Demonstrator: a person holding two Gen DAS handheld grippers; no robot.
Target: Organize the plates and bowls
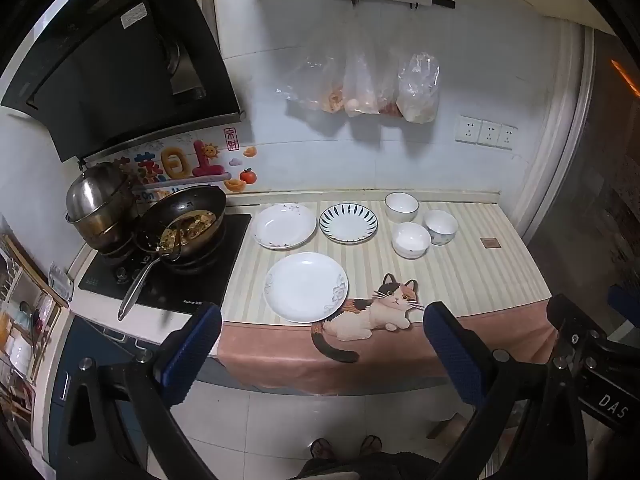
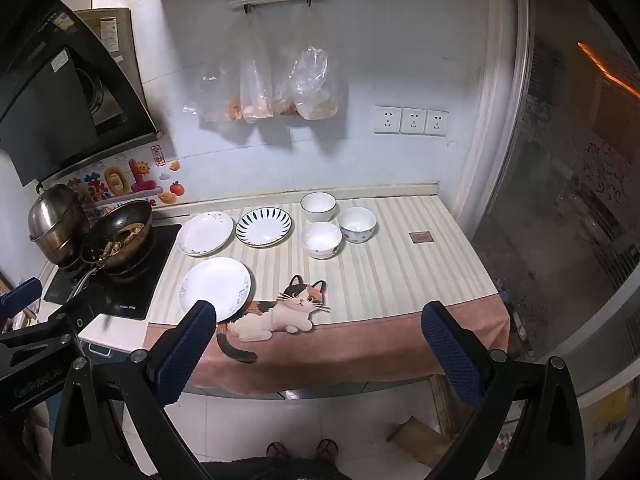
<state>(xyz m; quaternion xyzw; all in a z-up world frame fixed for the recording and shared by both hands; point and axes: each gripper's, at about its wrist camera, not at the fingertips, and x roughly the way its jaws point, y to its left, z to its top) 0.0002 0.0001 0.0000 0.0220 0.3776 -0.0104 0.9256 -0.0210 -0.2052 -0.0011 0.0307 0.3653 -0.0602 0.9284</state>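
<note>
This is a home kitchen. A wok (image 1: 188,220) of food sits on a black stove (image 1: 168,276) under a range hood (image 1: 120,64), beside 3 wall sockets (image 2: 411,121).

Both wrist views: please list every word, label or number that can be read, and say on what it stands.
"DAS": on the right gripper body, left wrist view.
"GenRobot.AI": on the left gripper body, right wrist view, seen upside down.
"On": on the wall sticker; its remaining letters are hidden or blurred.
Range hood labels: too small.
Cooktop brand: too blurred.
</note>
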